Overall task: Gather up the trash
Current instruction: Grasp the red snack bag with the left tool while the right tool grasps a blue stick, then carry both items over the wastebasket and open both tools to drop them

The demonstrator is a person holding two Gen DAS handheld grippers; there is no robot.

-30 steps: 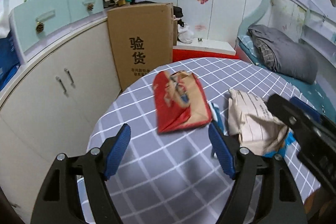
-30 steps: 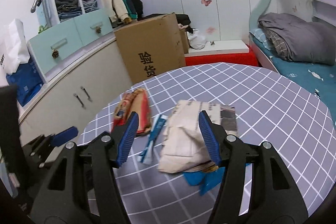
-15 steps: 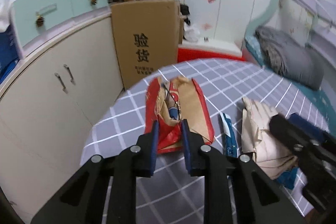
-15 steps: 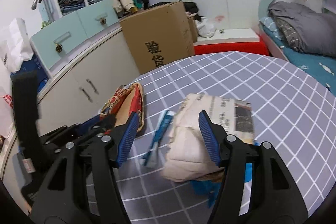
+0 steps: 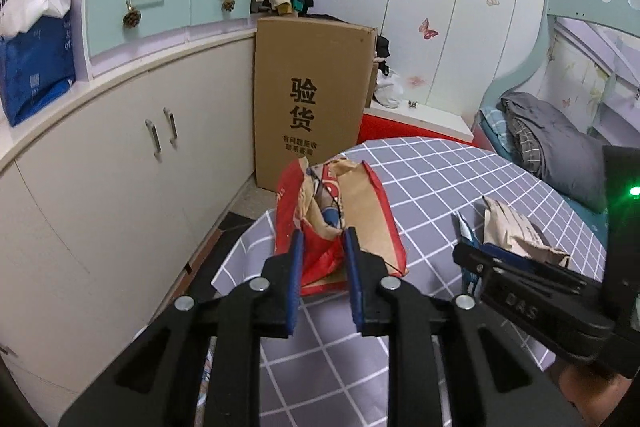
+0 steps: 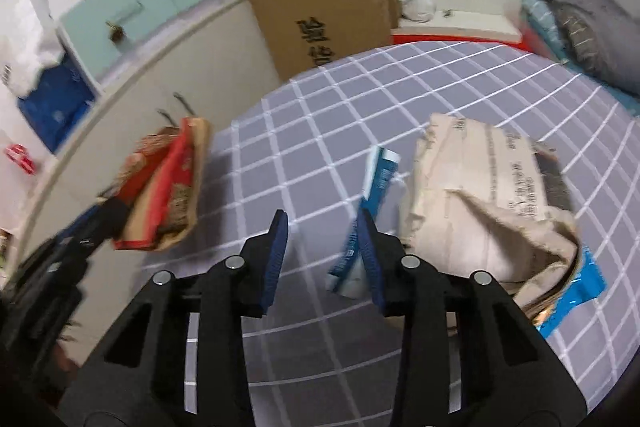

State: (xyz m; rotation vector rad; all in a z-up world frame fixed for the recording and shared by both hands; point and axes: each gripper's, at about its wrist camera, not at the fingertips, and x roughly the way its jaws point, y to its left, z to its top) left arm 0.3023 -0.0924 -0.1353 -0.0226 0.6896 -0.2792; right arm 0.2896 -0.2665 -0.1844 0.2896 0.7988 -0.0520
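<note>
At the lower middle of the left wrist view, the left tongs [image 5: 320, 247] are nearly closed, their blue pads pinching the near edge of the red and brown paper bag [image 5: 340, 211], which is lifted off the checked tabletop [image 5: 432, 179] at its left edge (the right wrist view shows the same bag [image 6: 168, 187] at middle left, blurred, hanging beside the tabletop's rim). Behind it, at upper centre, stands a cardboard box [image 5: 312, 99] with black characters. Further right, the right tongs [image 6: 322, 247] have just been closing and stand partly open over the tabletop; the blue wrapper [image 6: 372, 195] lies against the right-hand pad, though the pads do not yet squeeze it. Just right of the wrapper sits the crumpled beige paper bag [image 6: 480, 195], with a blue scrap [image 6: 580, 287] poking out beneath its lower right corner.
</note>
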